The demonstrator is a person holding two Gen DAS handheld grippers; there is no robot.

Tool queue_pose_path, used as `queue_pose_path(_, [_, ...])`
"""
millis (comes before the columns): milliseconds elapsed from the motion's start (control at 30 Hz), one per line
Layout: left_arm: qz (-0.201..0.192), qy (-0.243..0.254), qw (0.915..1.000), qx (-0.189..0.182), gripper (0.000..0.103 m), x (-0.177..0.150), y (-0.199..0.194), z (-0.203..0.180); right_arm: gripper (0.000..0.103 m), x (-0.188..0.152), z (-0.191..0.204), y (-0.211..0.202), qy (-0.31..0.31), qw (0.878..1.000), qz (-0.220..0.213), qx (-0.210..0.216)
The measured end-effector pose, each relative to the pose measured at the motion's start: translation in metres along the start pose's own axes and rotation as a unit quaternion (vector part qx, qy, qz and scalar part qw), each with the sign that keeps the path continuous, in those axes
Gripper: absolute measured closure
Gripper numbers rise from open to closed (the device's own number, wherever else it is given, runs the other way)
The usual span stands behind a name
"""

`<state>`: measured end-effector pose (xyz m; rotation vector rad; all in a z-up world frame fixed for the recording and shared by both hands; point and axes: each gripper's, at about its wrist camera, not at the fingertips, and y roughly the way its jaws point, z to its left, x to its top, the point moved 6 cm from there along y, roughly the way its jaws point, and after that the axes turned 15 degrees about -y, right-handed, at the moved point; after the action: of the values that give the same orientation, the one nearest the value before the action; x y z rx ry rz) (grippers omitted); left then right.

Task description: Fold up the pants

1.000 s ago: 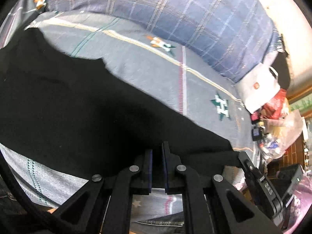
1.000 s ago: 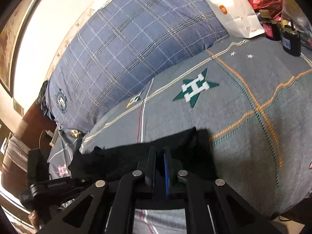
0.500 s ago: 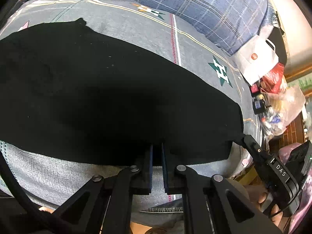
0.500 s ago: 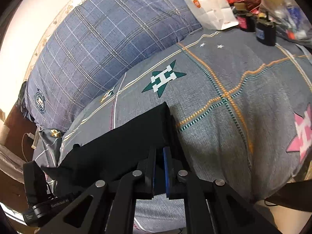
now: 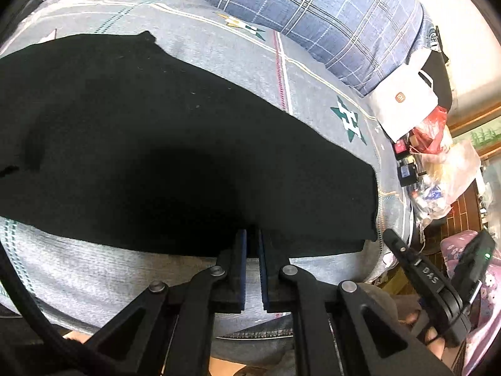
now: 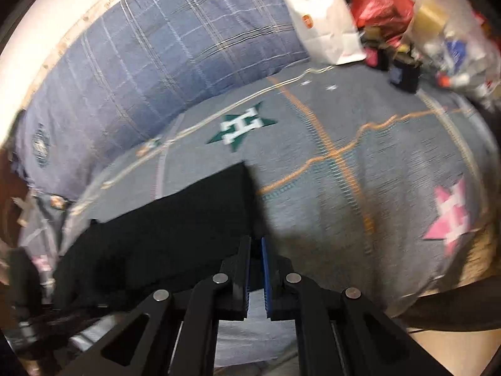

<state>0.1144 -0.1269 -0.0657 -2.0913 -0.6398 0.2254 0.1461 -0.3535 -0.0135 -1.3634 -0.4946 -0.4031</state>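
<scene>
2 tongs, left (image 5: 252,235) & right (image 6: 256,244), clamp 1 pr black pants (image 5: 175,156).

pants (image 5: 156,156): matt black cloth, smooth
bed cover (image 5: 313,94): grey woven cloth, stitched stars
pillow (image 5: 313,9): blue checked cloth
bag (image 5: 404,103): white paper, matt
left gripper (image 5: 252,235): matt black plastic, metal rivets

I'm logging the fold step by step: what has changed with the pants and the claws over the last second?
The black pants came down from a lifted, draped state and now lie spread flat on the grey bedspread. The left claw and right claw sank with them toward the near edge. Unchanged: both claws stay shut on the pants' near hem, and the white bag and plaid pillow have not moved.
</scene>
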Motion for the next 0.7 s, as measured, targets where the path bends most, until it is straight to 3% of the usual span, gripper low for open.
queue_pose_path(100, [0.022,-0.018,0.9996,0.003,0.096,-0.002,0.01,0.007,0.096,-0.007,-0.009,0.014,0.027,0.999,0.038,0.012])
queue_pose_path(167, [0.031,-0.031,0.999,-0.012,0.092,-0.002,0.012,0.005,0.096,-0.003,-0.014,0.004,0.041,0.999,0.006,0.034])
queue_pose_path(200, [0.033,-0.034,0.9987,-0.017,0.088,-0.001,0.009,0.006,0.095,-0.001,-0.013,-0.004,0.046,0.997,-0.017,0.06])
queue_pose_path(267, [0.037,-0.038,0.998,-0.035,0.064,-0.002,0.007,0.003,0.089,0.001,-0.013,-0.016,0.067,0.99,-0.048,0.113])
queue_pose_path(300, [0.038,-0.038,0.9977,-0.041,0.059,-0.002,0.004,0.003,0.081,0.001,-0.012,-0.019,0.069,0.988,-0.05,0.126])
queue_pose_path(367, [0.032,-0.035,0.9981,-0.039,0.051,-0.001,0.001,0.0,0.03,-0.001,-0.009,-0.019,0.066,0.987,-0.044,0.14])
queue_pose_path(467, [0.031,-0.027,0.9987,-0.031,0.05,-0.002,0.002,-0.004,0.029,-0.001,-0.003,-0.015,0.068,0.983,-0.043,0.165])
queue_pose_path(600, [0.029,-0.054,0.9969,-0.049,0.05,0.002,-0.005,0.009,0.032,-0.007,0.005,-0.005,0.091,0.979,-0.021,0.181])
queue_pose_path(667, [0.022,-0.067,0.9961,-0.053,0.05,0.005,-0.013,0.017,0.045,-0.012,0.01,-0.003,0.096,0.978,-0.011,0.187])
queue_pose_path(700, [0.019,-0.069,0.996,-0.054,0.05,0.007,-0.014,0.019,0.047,-0.014,0.015,0.001,0.093,0.978,-0.001,0.185])
